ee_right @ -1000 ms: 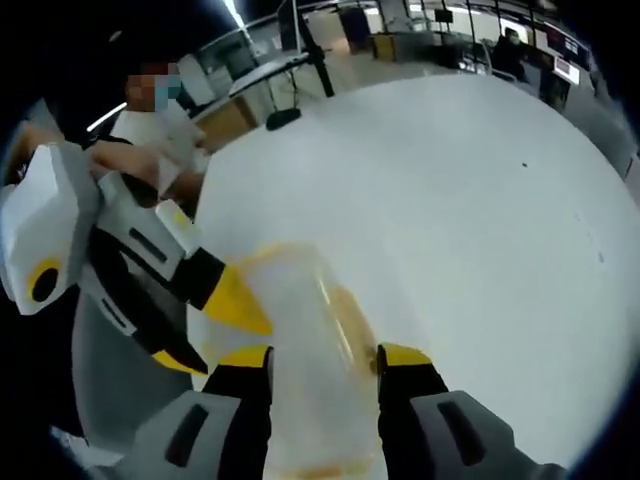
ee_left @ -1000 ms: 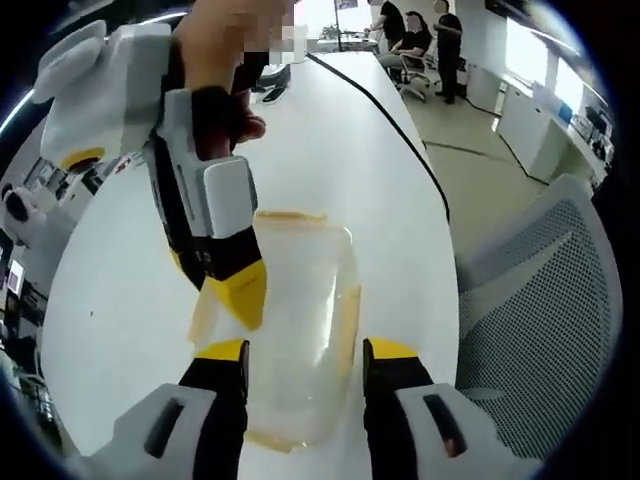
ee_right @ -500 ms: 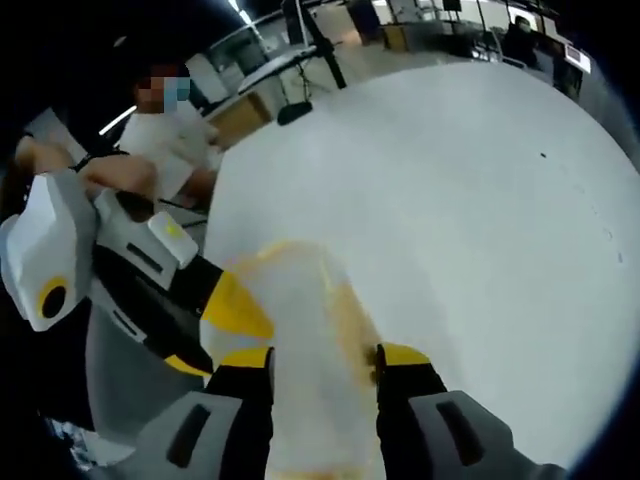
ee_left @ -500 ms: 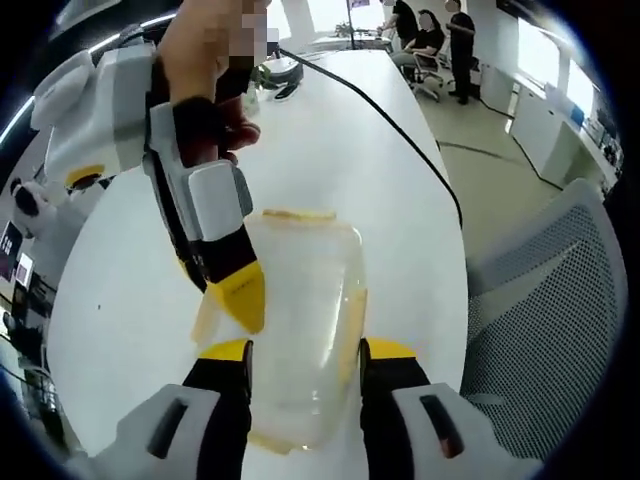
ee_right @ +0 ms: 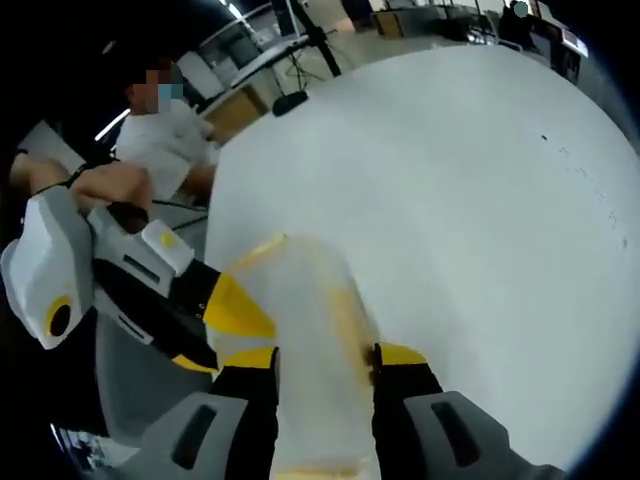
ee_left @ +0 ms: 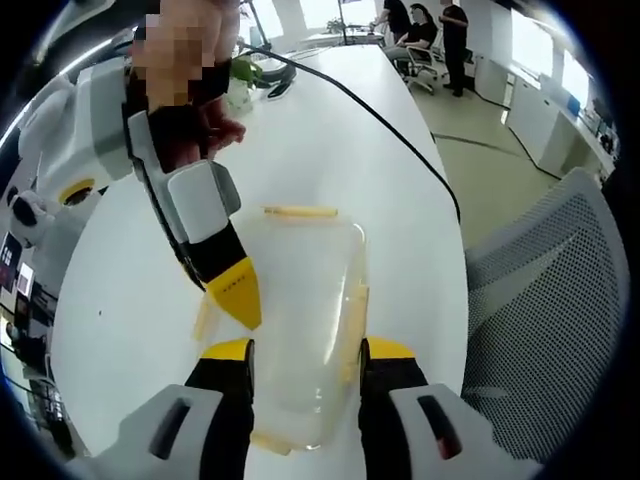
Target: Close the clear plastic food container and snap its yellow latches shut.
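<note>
The clear plastic food container (ee_left: 300, 320) lies on the white table (ee_left: 330, 140), between the spread left tongs (ee_left: 304, 352) and right tongs (ee_right: 324, 358). Likely light, slippery, thin-walled; press its yellow latches (ee_left: 300, 212), not the lid's middle.

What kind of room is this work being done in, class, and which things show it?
Probably an open-plan office or lab: a long white table, a mesh office chair beside it, and people gathered at the far end.

The left gripper (ee_left: 305, 350) has its jaws apart, straddling the container (ee_left: 305, 310). The right gripper (ee_right: 325, 358), jaws likewise apart, spans it from the opposite side, its yellow tips over the container's edge.
</note>
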A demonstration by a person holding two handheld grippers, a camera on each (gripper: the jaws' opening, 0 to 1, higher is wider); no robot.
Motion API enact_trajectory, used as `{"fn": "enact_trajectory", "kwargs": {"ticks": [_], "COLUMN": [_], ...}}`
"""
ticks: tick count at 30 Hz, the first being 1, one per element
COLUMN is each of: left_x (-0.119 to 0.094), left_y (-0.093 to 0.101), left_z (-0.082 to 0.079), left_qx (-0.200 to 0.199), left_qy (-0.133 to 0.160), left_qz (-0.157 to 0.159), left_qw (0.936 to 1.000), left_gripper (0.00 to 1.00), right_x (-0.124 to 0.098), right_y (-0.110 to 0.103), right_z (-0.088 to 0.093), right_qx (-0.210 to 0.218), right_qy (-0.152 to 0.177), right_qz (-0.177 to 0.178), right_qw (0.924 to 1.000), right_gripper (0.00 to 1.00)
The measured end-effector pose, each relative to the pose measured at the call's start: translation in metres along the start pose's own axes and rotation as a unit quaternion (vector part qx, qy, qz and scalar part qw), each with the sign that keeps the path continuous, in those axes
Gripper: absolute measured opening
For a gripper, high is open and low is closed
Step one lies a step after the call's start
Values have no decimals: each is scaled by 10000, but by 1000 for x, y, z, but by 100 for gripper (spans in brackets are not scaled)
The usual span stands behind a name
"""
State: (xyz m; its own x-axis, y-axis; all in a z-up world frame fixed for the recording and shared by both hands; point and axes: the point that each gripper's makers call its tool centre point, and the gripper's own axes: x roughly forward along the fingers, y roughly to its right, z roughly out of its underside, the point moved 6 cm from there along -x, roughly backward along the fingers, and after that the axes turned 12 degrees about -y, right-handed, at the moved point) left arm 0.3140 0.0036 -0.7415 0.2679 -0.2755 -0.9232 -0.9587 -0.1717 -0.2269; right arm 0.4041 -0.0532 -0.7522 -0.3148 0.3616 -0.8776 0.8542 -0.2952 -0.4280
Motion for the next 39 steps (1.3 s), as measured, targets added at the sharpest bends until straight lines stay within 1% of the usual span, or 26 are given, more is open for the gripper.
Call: {"fn": "enact_trajectory", "kwargs": {"ticks": [3,4,5,6,7,10,19,24,35,37,39], "left_x": [0,0,3,2,1,0,1,0,0,-1,-2], "left_y": [0,-2,6,2,2,0,2,3,3,3,5], "left_z": [0,2,0,0,1,3,2,2,1,1,0], "left_qx": [45,167,281,432,311,310,378,354,399,418,521], "left_qy": [7,-140,-98,-40,-38,24,-22,-42,-90,-74,-97], "left_qz": [-11,-181,-102,-179,-140,-141,-115,-115,-154,-154,-210], "left_qw": [10000,9996,9995,9989,9994,9994,9992,9993,9990,9990,9984], "left_gripper": [39,38,38,38,38,38,40,40,41,41,41], "right_x": [0,1,3,3,2,1,1,0,1,0,-1], "right_y": [-1,-2,-3,-1,-2,-3,-3,-3,-3,-3,-5], "right_z": [-1,0,2,1,3,3,6,7,4,4,5], "right_qx": [-1,60,-24,14,29,-10,-27,-166,-194,-232,-266], "right_qy": [-106,-207,-368,-296,-356,-348,-94,5,-81,-44,22], "right_qz": [-51,-102,-188,-158,-184,-158,-121,-98,-107,-103,-86], "right_qw": [9999,9997,9991,9994,9992,9993,9999,9998,9997,9997,9996], "right_gripper": [33,32,32,32,32,32,33,33,34,34,35]}}
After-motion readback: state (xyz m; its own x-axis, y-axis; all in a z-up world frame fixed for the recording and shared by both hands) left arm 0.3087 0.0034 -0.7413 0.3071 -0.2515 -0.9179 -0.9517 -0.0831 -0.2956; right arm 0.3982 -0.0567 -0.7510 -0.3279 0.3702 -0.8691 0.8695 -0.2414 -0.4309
